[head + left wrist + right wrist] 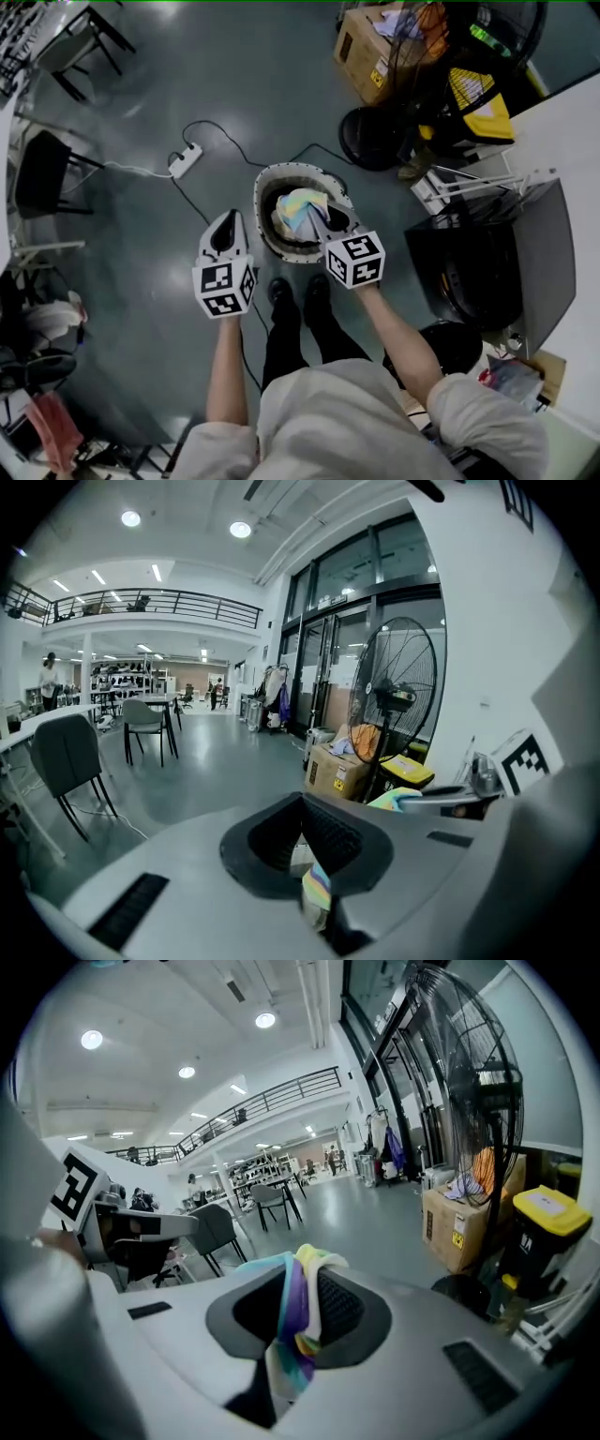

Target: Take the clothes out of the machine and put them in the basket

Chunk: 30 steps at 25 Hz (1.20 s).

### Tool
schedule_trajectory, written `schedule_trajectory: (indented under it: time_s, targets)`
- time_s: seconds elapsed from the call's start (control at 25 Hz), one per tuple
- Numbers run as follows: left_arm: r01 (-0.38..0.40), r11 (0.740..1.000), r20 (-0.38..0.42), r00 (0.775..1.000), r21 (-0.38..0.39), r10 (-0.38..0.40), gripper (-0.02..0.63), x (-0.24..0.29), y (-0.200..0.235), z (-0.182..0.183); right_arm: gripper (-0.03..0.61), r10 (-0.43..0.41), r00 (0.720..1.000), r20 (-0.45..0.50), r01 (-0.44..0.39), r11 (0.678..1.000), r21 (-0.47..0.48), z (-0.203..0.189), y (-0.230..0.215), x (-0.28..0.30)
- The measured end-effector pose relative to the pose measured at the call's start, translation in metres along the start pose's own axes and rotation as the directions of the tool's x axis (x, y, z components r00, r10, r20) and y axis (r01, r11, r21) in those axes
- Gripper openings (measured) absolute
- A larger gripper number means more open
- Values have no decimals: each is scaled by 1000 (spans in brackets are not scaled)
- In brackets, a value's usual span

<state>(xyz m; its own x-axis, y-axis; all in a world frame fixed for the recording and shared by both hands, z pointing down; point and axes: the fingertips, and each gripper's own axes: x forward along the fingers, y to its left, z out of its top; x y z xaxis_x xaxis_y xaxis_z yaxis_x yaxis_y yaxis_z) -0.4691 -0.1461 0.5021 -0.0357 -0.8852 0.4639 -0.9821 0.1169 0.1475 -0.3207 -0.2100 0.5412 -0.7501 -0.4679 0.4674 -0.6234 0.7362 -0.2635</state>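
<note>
A round white basket (265,187) stands on the floor in front of the person's feet. A pastel striped cloth (300,211) lies bunched in it. My right gripper (320,219) hangs over the basket, shut on that cloth (298,1326), which runs up between its pads (342,1302). My left gripper (229,217) hovers just left of the basket. Its jaws stand shut, with a strip of the same striped cloth (317,888) in the gap. The dark machine (487,272) is at the right, its inside hidden.
A power strip (185,159) and its cable lie on the floor left of the basket. Behind it stand a standing fan's base (375,136), a cardboard box (366,47) and a yellow-lidded bin (483,108). Chairs (42,173) line the left side.
</note>
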Motion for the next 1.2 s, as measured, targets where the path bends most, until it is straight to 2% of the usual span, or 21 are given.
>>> schedule_trajectory:
  time_s: [0.24,0.28,0.32,0.36,0.4,0.56,0.68,1.04,1.2]
  targets:
    - [-17,1000,-27,1000,-26,16,18,9,13,-22,78,-4,997,-74,3,1000,-10,-38,-8,45]
    - [-19,999,-32,999,-27,18,18,10,15,-25,106,-22,995,-95,21,1000,-18,-46,-13,55]
    - [-20,999,-35,999,-28,19,18,11,16,-26,177,-46,992,-118,43,999,-26,-52,-18,64]
    - [-20,999,-36,999,-29,19,18,12,17,-26,285,-67,988,-136,63,997,-36,-56,-23,71]
    - [-20,999,-36,999,-31,19,18,12,17,-26,303,-82,986,-145,75,996,-47,-58,-27,75]
    - [-22,999,-30,999,-37,21,18,11,21,-23,301,-91,986,-138,80,993,-84,-54,-28,70]
    - [-15,999,-28,1000,-34,15,18,12,20,-20,269,-100,986,-131,89,992,-87,-53,-28,61]
    - [5,1000,-14,1000,-28,-5,18,3,15,-10,69,-118,990,-76,109,987,-120,-31,-19,37]
    - [12,1000,7,1000,-19,-12,18,-5,11,3,28,-121,992,-33,115,982,-148,-9,-14,18]
